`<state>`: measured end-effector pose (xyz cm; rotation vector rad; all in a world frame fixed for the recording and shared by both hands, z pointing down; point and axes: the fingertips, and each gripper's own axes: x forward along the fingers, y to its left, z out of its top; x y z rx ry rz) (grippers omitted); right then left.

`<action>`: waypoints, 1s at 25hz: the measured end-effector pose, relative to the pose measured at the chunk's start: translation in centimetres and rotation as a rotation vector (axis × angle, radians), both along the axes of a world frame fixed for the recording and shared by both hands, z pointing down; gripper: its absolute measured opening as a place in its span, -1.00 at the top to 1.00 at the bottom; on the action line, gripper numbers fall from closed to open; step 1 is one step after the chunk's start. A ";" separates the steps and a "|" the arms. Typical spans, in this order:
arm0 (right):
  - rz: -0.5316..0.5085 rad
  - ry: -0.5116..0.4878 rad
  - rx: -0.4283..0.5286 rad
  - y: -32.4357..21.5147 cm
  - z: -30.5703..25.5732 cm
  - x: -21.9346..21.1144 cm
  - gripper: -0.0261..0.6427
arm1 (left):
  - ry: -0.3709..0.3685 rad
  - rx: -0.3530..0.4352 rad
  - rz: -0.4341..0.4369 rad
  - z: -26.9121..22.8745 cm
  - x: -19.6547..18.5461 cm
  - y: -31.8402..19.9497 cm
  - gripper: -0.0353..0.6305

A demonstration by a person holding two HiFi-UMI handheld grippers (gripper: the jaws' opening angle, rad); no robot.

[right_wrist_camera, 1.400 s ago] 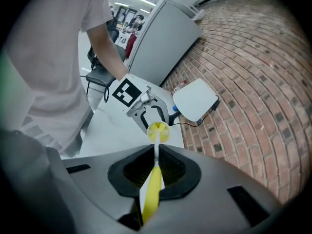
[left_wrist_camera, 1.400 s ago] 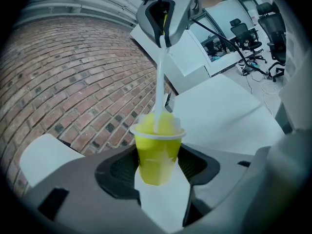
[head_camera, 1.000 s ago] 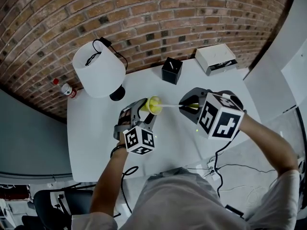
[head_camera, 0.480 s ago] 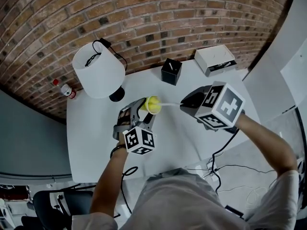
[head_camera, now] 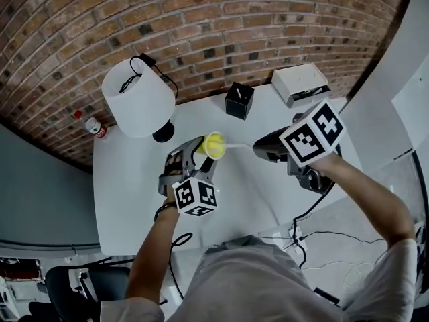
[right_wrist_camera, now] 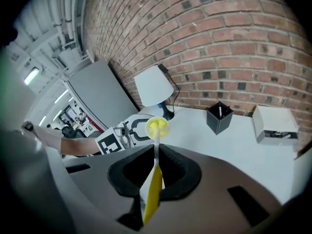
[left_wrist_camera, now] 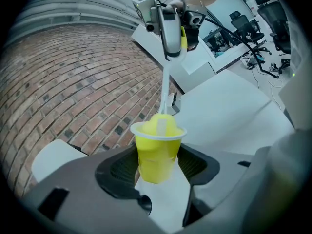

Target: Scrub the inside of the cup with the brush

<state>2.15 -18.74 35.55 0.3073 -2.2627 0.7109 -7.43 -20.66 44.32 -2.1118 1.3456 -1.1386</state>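
left gripper jaws clamp cup, right gripper jaws clamp brush; lamp, black box, perhaps a bottle behind.

Grey short-sleeved shirt, dark wristband — left gripper, right gripper: grey shells, black-and-white marker cubes.

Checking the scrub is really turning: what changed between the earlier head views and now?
The right hand-held gripper, shut on the brush, rolled about its own axis: its marker cube swung up from the near side to the top. The brush head stayed inside the yellow cup. The left hand-held gripper kept the cup clamped in the same place. Lamp, black box and white box unmoved.
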 end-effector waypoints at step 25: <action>0.066 -0.052 -0.105 0.1 -1.4 2.3 0.84 | 0.009 -0.017 -0.041 0.9 -1.5 0.4 0.11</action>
